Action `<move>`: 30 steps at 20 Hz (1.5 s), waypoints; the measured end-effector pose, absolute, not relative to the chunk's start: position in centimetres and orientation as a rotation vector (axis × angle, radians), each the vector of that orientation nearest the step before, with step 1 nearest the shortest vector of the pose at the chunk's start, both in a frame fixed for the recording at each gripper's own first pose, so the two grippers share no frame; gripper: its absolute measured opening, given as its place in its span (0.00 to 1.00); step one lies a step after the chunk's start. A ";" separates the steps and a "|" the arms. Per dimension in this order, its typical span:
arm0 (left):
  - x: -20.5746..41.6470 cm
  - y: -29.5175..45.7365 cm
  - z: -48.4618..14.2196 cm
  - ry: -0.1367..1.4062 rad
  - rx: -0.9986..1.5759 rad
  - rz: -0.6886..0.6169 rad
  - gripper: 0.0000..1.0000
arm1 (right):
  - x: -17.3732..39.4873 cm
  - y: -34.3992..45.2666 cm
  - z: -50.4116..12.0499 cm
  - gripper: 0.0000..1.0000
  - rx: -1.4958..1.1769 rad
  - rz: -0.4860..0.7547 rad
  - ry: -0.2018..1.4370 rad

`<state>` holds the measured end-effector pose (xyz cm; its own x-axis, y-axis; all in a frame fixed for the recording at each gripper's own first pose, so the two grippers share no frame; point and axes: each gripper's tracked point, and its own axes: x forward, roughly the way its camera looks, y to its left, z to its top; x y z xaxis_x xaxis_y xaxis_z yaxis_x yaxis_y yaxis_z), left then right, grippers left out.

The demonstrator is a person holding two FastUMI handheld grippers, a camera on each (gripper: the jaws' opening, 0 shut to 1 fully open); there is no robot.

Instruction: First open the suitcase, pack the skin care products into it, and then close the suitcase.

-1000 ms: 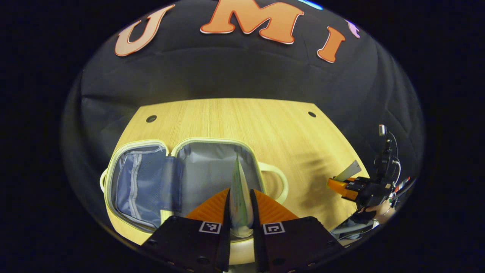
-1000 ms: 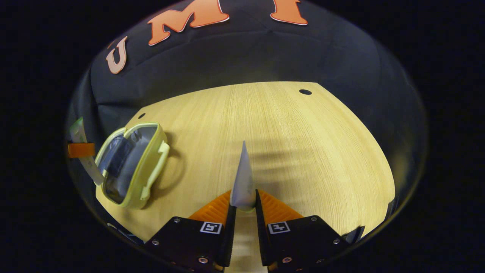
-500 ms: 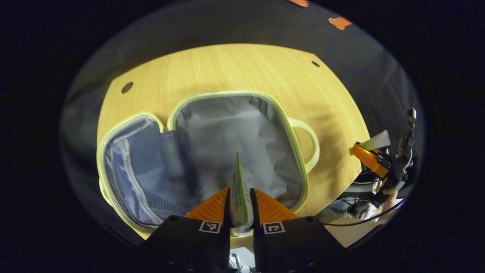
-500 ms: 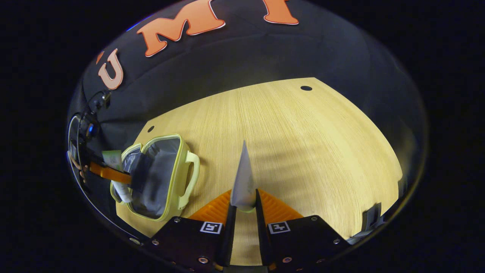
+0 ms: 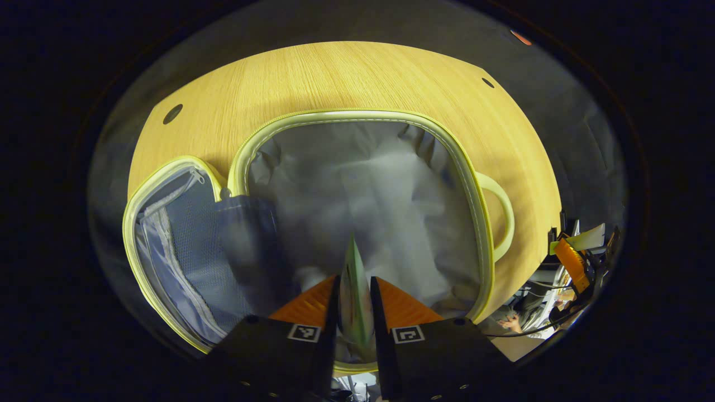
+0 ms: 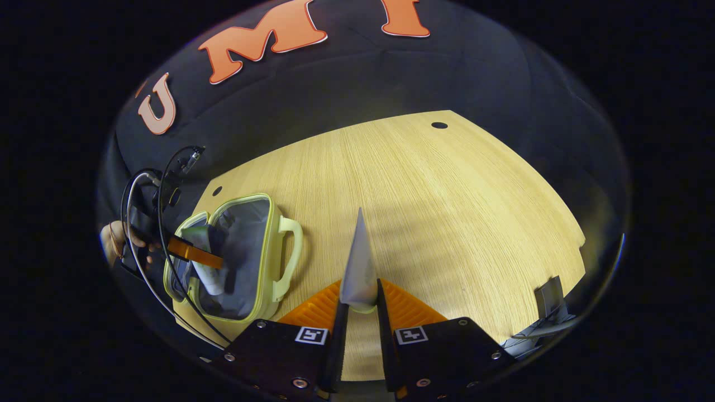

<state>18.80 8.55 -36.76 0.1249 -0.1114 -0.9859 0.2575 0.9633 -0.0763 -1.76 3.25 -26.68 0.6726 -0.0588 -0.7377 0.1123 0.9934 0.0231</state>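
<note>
A small pale-yellow suitcase lies open on the wooden table, its grey-lined main half beside the blue mesh lid. My left gripper is shut on a green-and-white tube, which hangs tip-first low over the grey lining. From the right gripper view, that left gripper and its tube sit inside the suitcase opening. My right gripper is shut on a pale tube, held above bare table to the right of the suitcase handle.
The wooden table has small round holes near its far corners. A hand and black cables are at the suitcase's left side. A grey object stands off the table's right edge.
My left gripper has gone down and forward with its tube, from in front of the suitcase to inside the grey half. The right gripper has barely moved.
</note>
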 end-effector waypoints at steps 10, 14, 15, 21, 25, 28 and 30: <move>18.3 10.3 -30.5 1.175 0.145 -0.307 0.97 | 1.3 10.1 -21.7 0.30 0.005 0.066 0.803; 17.1 12.1 -26.7 1.052 0.077 -0.266 0.97 | 2.5 14.9 -19.6 0.30 -0.033 0.179 0.819; 16.6 13.2 -26.0 1.030 0.058 -0.251 0.97 | 2.8 16.7 -19.4 0.30 -0.027 0.215 0.828; 14.3 19.5 -22.9 0.931 -0.027 -0.094 0.97 | 2.1 25.9 -23.8 0.30 -0.093 0.430 1.020; 11.1 23.1 -22.8 0.910 -0.083 0.005 0.97 | 0.7 26.7 -28.5 0.30 -0.139 0.449 1.234; 8.8 25.7 -23.7 0.903 -0.104 0.062 0.96 | 0.3 26.3 -32.8 0.30 -0.140 0.382 1.376; 7.5 26.6 -24.0 0.905 -0.132 0.090 0.97 | 0.2 25.5 -34.7 0.30 -0.150 0.314 1.417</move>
<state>7.53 26.60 -24.01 0.6147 0.0220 -0.7885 -0.1332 0.9882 -0.0762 0.24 25.47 -34.65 0.1210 0.1250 -0.9847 -0.3029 0.9494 0.0833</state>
